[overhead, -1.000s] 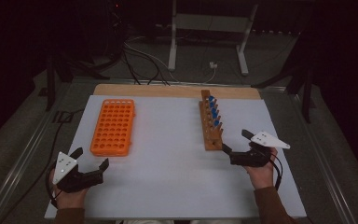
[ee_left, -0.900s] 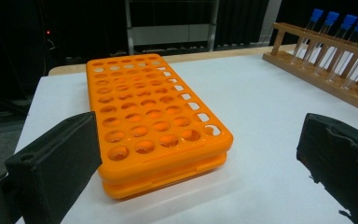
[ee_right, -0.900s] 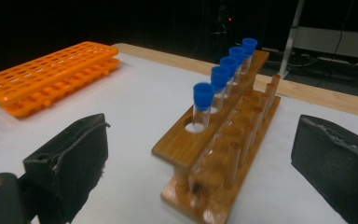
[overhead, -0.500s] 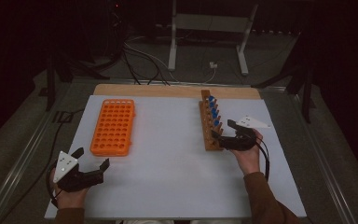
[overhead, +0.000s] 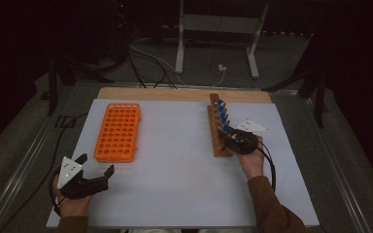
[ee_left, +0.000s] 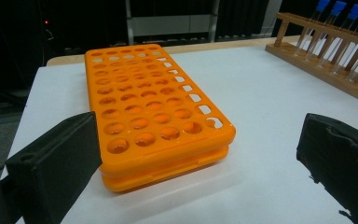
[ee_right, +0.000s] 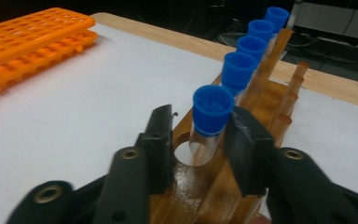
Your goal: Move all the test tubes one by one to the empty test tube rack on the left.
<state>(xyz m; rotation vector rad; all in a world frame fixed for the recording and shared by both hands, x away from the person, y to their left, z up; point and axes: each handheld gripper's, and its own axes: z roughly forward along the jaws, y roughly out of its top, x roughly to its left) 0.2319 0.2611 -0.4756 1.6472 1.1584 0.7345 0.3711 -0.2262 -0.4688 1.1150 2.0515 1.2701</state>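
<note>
Looking down from the high view, the right tool [overhead: 230, 137] is sitting at the near end of the wooden rack [overhead: 216, 127] right of centre, its jaws having just been closing around the nearest blue-capped tube [overhead: 226, 128], while the left tool [overhead: 96, 171] is resting at the lower left with its jaws spread and nothing between them, just below the orange rack [overhead: 118, 131]. The white counter [overhead: 175, 170] is lying on a wooden board, with dark floor, cables and a metal stand filling the upper part of the frame. In the left gripper view, the two black jaws are standing wide apart at the bottom corners, the orange rack [ee_left: 149, 121] is sitting between them farther up, and the wooden rack [ee_left: 326, 74] is slanting across the upper right. In the right gripper view, the right tool [ee_right: 198, 140] is bracketing the nearest blue-capped tube [ee_right: 212, 109] just under its cap; the right-hand pad looks to be touching the glass, the left-hand pad looks to be standing a little off, so the grip does not seem firm yet. To do this well, the jaws should be closing squarely on the glass below the cap, and the tube should be lifting straight along its own axis, clearing the wooden rack [ee_right: 261, 107] without tilting the neighbouring tubes [ee_right: 249, 56].
</note>
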